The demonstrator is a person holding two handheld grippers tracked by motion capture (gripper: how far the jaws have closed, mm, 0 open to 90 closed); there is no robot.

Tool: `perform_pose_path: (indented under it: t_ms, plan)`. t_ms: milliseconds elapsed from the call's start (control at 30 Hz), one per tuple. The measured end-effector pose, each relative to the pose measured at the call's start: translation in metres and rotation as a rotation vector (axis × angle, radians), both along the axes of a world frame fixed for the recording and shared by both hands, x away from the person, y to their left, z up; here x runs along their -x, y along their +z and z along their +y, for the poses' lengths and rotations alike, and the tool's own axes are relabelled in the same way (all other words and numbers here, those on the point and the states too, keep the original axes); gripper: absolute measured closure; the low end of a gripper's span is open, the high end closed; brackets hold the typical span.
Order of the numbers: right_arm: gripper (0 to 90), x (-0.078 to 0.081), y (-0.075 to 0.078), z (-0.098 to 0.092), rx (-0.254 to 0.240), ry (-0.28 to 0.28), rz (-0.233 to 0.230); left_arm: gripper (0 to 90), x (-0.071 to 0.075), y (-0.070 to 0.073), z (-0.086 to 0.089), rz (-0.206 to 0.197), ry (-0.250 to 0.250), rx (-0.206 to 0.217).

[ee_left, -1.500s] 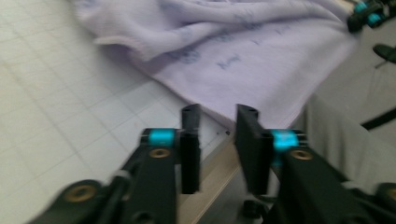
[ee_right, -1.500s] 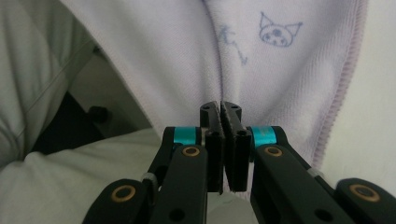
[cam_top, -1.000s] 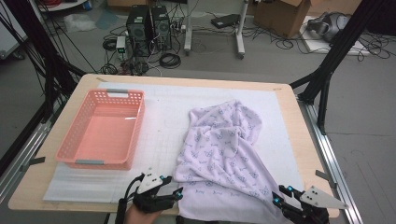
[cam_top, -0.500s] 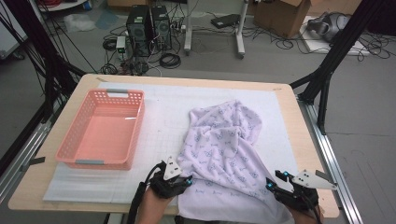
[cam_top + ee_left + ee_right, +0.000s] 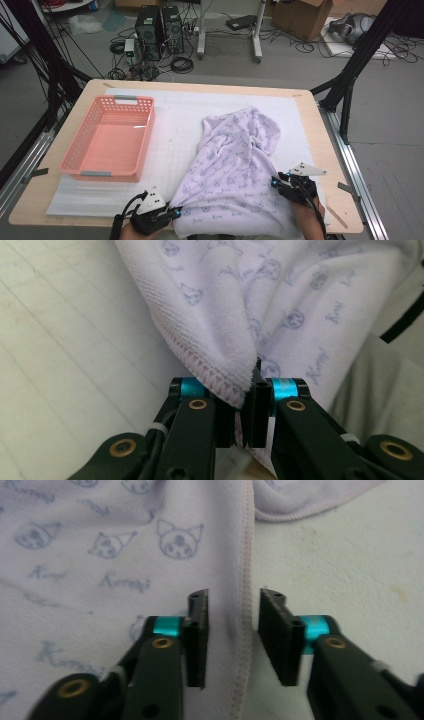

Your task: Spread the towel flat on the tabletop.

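Note:
A lilac towel [image 5: 235, 160] printed with cat faces lies crumpled on the right half of the table, its near end hanging over the front edge. My left gripper [image 5: 174, 213] is at the towel's near left corner. In the left gripper view the left gripper [image 5: 244, 395] is shut on the stitched edge of the towel [image 5: 225, 300]. My right gripper [image 5: 276, 183] is at the towel's right edge. In the right gripper view its jaws [image 5: 232, 605] have just been closing and still stand apart, with the towel's hem [image 5: 245, 575] lying flat between them.
A pink plastic basket [image 5: 102, 175] stands on the left side of a white mat [image 5: 175, 115] that covers the wooden table [image 5: 200, 88]. Black frame posts, cables and computer cases stand on the floor beyond the table.
The left gripper reached the towel's near left corner, closed on it and drew back a little. The right gripper moved forward and left up to the towel's right hem, its jaws narrowing.

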State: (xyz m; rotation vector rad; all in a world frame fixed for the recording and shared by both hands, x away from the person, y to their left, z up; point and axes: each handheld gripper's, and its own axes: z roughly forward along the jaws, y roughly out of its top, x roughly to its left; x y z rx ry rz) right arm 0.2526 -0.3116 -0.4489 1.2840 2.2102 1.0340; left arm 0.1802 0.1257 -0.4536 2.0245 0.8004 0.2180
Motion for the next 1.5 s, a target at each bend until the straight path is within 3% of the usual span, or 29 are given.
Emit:
perform_pose_path:
  t_ms: [33, 67, 200, 300, 400, 500, 533, 633, 833, 1067, 1133, 1267, 1333, 1400, 1467, 1500]
  plan:
    - [85.1, 0.003, 0.001, 0.001, -0.001, 0.02, 0.01, 85.2, 0.002, 0.0, 0.0, 0.004, -0.004, 0.002]
    - [86.3, 0.007, 0.003, 0.002, 0.029, 0.035, 0.011, 85.0, 0.003, 0.001, 0.001, 0.005, -0.011, 0.007]
    - [87.4, 0.036, 0.011, -0.01, 0.107, 0.065, 0.028, 79.2, 0.006, 0.005, 0.002, -0.013, -0.022, 0.03]
    - [87.4, 0.065, 0.015, -0.034, 0.117, 0.049, 0.045, 63.0, 0.005, 0.009, 0.001, -0.028, -0.001, 0.072]
    - [87.3, 0.089, 0.016, -0.057, 0.107, 0.011, 0.069, 54.1, 0.001, 0.014, 0.0, -0.054, 0.017, 0.097]
    - [82.0, 0.1, 0.019, -0.069, 0.082, 0.002, 0.075, 51.4, -0.008, 0.016, 0.0, -0.058, 0.034, 0.115]
    - [72.5, 0.1, 0.02, -0.07, 0.067, 0.001, 0.059, 51.3, -0.013, 0.017, -0.001, -0.056, 0.039, 0.115]
    - [62.9, 0.093, 0.027, -0.069, 0.013, -0.031, 0.0, 49.7, -0.03, 0.017, -0.007, -0.05, 0.058, 0.108]
    - [63.1, 0.057, 0.034, -0.064, -0.054, -0.099, -0.1, 51.5, -0.073, 0.017, -0.02, -0.02, 0.091, 0.103]
    - [62.9, 0.041, 0.033, -0.052, -0.051, -0.074, -0.122, 61.2, -0.123, 0.018, -0.037, 0.003, 0.143, 0.046]
    - [62.6, 0.038, 0.032, -0.053, -0.051, -0.079, -0.123, 65.4, -0.137, 0.016, -0.041, 0.033, 0.176, 0.056]
    - [62.4, 0.031, 0.031, -0.054, -0.051, -0.09, -0.121, 63.3, -0.158, 0.014, -0.054, 0.037, 0.171, 0.025]
    - [62.3, 0.027, 0.03, -0.054, -0.049, -0.095, -0.119, 58.7, -0.167, 0.011, -0.061, 0.055, 0.164, -0.017]
    - [61.9, 0.022, 0.029, -0.052, -0.047, -0.102, -0.115, 54.4, -0.174, 0.006, -0.07, 0.087, 0.153, -0.022]
    - [61.6, 0.017, 0.027, -0.051, -0.042, -0.108, -0.113, 53.8, -0.174, 0.005, -0.078, 0.043, 0.149, -0.046]
    - [61.5, 0.015, 0.027, -0.051, -0.042, -0.109, -0.113, 54.7, -0.173, 0.005, -0.081, 0.015, 0.141, -0.078]
